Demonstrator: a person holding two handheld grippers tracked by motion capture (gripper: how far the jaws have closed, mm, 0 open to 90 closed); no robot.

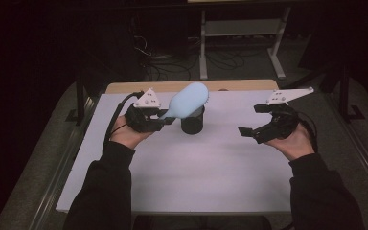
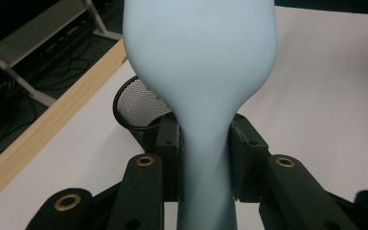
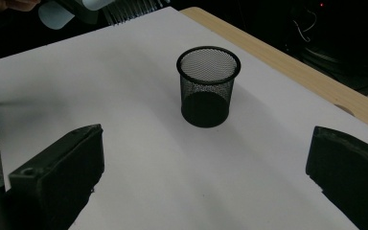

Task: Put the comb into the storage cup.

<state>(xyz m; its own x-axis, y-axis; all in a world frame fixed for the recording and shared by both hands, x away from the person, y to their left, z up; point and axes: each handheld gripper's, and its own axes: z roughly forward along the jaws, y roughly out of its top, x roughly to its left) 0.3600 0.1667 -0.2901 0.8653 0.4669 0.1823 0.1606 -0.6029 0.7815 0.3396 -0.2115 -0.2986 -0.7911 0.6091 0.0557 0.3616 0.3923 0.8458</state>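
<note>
The left tool (image 1: pixel 165 120) is clamped on the narrow neck of a pale blue hairbrush (image 1: pixel 188 99), and the left gripper view shows both pads (image 2: pixel 168 158) pressing the handle just below where it swells into the head. The brush hangs in the air over the far left part of the table (image 1: pixel 187 177), its head angled up and away, right above and slightly in front of a black mesh cup (image 1: pixel 192 122).

It looks like smooth moulded plastic: light, stiff, and probably a bit slick, so that narrow waist is the sensible place to hold it, since the flare above stops it sliding through the grip. The wide head carries most of the bulk, so a hold this low could let it swing or twist if the hand turns fast. Bristles show along the far edge of the head in the high view, fine and springy, not a place to squeeze.

Over on the right, the right tool (image 1: pixel 256 122) hovers with its jaws spread wide and nothing between them, looking straight at the cup (image 3: pixel 208 86).

The cup stands upright and empty, near the wooden far edge (image 1: pixel 239 85) of the table. It is likely light wire mesh and easy to tip, and its mouth is not much wider than the brush head, so the rim is the obstacle to watch. The white sheet around it is otherwise bare.
</note>
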